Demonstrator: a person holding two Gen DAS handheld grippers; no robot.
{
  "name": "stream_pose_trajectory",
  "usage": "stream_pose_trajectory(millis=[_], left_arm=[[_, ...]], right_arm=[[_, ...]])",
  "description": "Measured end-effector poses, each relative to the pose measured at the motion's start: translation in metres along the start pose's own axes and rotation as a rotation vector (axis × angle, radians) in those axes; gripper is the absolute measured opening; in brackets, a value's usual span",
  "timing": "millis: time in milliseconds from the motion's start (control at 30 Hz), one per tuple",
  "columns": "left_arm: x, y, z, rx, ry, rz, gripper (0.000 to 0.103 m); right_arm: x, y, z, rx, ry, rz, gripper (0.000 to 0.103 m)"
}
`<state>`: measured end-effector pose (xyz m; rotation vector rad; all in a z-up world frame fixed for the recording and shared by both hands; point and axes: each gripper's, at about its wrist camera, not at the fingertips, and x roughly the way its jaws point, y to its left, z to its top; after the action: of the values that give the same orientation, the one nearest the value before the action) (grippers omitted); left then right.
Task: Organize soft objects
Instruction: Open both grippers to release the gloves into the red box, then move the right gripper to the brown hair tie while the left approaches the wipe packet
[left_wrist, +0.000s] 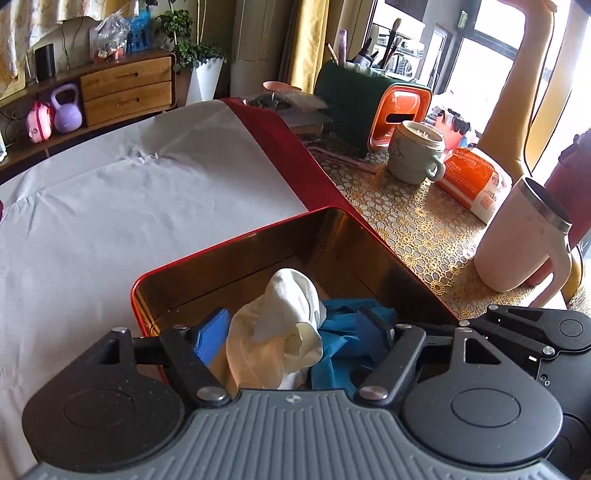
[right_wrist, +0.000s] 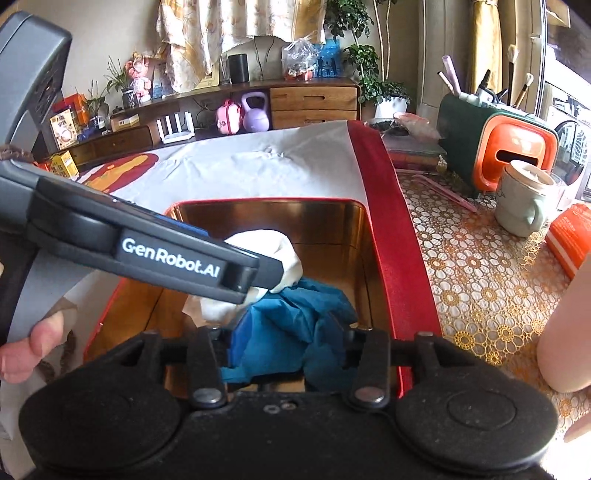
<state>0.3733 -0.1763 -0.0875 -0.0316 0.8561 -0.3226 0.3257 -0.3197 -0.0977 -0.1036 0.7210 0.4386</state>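
Crowding the patterned gold tablecloth (left_wrist: 406, 221) to the right of the tin are a pale green mug (left_wrist: 415, 153), an orange and white packet (left_wrist: 474, 181), a pink tumbler with a steel rim (left_wrist: 524, 240) and a green and orange desk organiser (left_wrist: 373, 107) holding brushes; none of them stands between the grippers and the box. A white cloth cover (left_wrist: 122, 192) with a red band along its edge (left_wrist: 291, 147) spreads under and to the left of the tin, and a wooden sideboard (right_wrist: 314, 101) with a purple kettlebell (right_wrist: 255, 116) runs along the far wall. The red tin box (left_wrist: 229, 247), gold inside, stands open on the cover, and both soft things lie in it: a white cloth (left_wrist: 291, 317) bunched up on the left and a blue cloth (right_wrist: 295, 325) crumpled just beside it on the right, the two touching. The left gripper (left_wrist: 295, 328) reaches down into the tin with its jaws spread wide, blue pads (left_wrist: 210, 339) on either side of the white cloth; I cannot tell whether the pads press on it. In the right wrist view this gripper crosses the frame from the left, its tip over the white cloth, with the person's left hand (right_wrist: 26, 347) showing at the lower left. The right gripper (right_wrist: 291, 332) points down into the near end of the tin, its jaws spread about the blue cloth, which bulges between them; whether they grip it cannot be told.
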Motion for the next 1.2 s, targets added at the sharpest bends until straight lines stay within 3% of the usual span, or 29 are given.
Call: stream_pose_trajectory(millis=[267,600,1200], left_arm=[[-0.034,-0.001,-0.004,0.014,-0.047,0.033,0.075],[-0.091,0.003,-0.017,0.015,-0.1,0.02,0.077],[-0.194,0.039,-0.071,-0.05,-0.172,0.036,0.085]], right_arm=[[-0.022,0.004,0.003,0.025,-0.032,-0.006,0.061],[-0.056,0.022,0.008,0.04,-0.07,-0.007,0.075],[-0.115,0.086,0.003,0.039,-0.143,0.027,0.097]])
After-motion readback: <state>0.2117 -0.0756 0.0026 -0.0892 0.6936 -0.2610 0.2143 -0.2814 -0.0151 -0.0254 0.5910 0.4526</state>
